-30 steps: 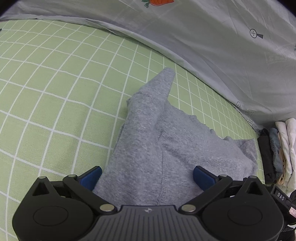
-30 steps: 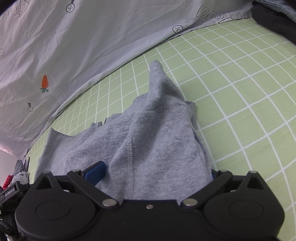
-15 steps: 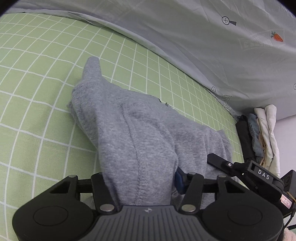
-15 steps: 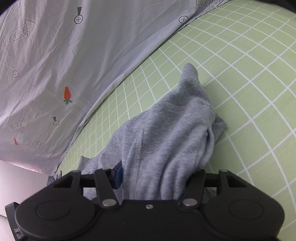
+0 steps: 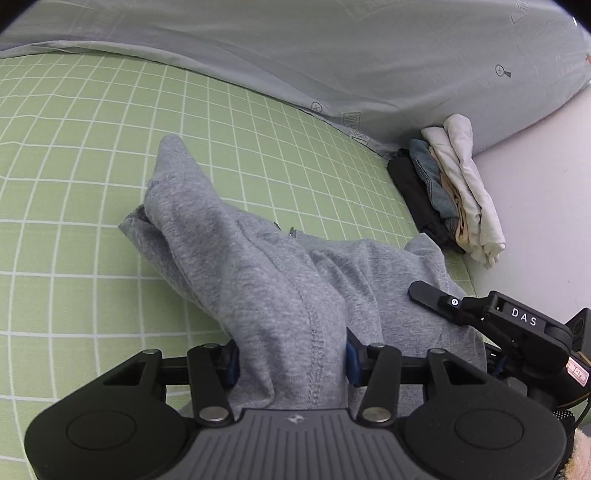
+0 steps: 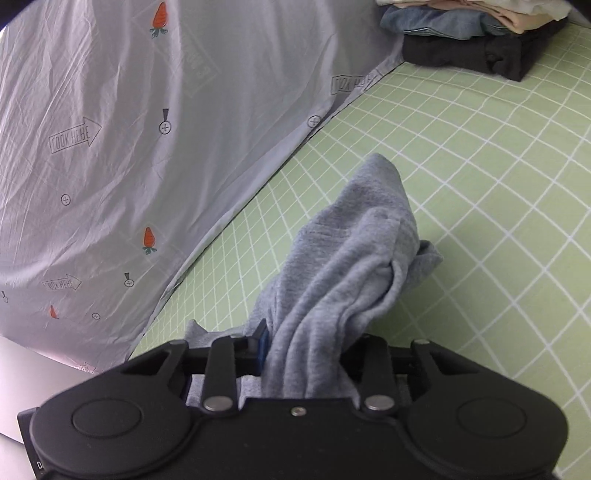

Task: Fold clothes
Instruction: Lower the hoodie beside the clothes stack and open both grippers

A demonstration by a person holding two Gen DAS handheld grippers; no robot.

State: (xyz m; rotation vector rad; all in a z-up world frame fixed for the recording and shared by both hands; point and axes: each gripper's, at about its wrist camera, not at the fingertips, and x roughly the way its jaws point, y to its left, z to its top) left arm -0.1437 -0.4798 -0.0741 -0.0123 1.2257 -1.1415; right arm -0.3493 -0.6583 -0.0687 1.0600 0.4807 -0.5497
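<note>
Green checked bed sheet bordered by grey printed quilt, folded clothes stack set at its edge, grey garment pinched by left hand-held gripper, right hand-held gripper closing on bunched garment.

The gathered gray garment covers the inner faces of the left hand-held gripper, and in the right wrist view the same cloth buries the right-side finger of the right hand-held gripper, so only a sliver of blue pad peeps out on the left. The stack of folded clothes is cut off by the top edge there. At the left wrist view's bottom right corner, a fuzzy tan scrap is clipped too short to identify.
</note>
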